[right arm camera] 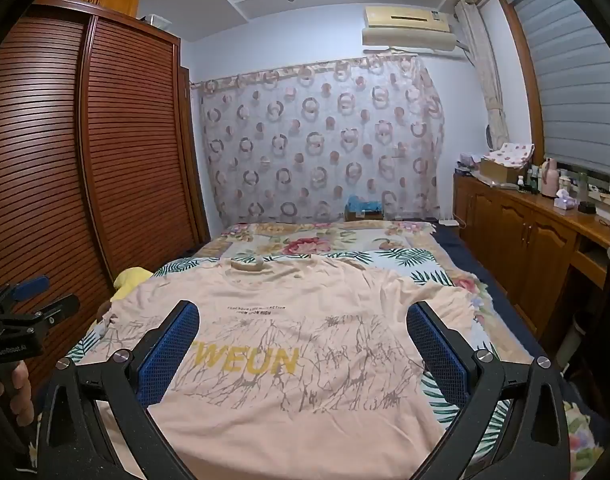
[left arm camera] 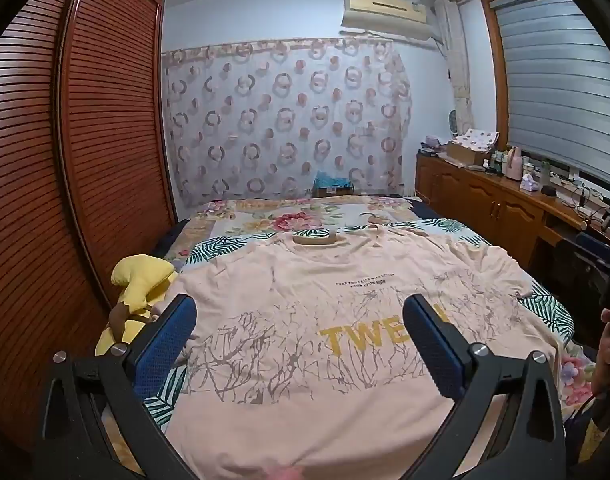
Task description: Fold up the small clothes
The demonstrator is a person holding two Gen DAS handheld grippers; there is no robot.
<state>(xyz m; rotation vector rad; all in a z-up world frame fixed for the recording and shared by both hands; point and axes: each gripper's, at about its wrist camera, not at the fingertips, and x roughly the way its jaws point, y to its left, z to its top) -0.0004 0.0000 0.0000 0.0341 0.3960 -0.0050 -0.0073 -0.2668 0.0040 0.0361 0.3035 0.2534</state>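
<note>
Left wrist view: the left tool (left arm camera: pixel 301 322) hangs released above the flat pale-pink printed cotton T-shirt (left arm camera: pixel 305 300) on the floral-quilted bed (left arm camera: pixel 265 216); right tool (right arm camera: pixel 303 330) likewise. Best pinch matching hem corners first, low and evenly.

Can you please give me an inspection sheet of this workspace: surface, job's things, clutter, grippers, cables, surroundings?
Surface: bed with leaf and flower covers.
Job's things: peach T-shirt spread flat, print up, collar at the far end, unfolded.
Clutter: yellow plush toy at the bed's left edge.
Grippers: left gripper and right gripper both open above the shirt, holding nothing.
Cables: some on the sideboard by the window.
Surroundings: slatted wardrobe, curtain, air conditioner.
</note>
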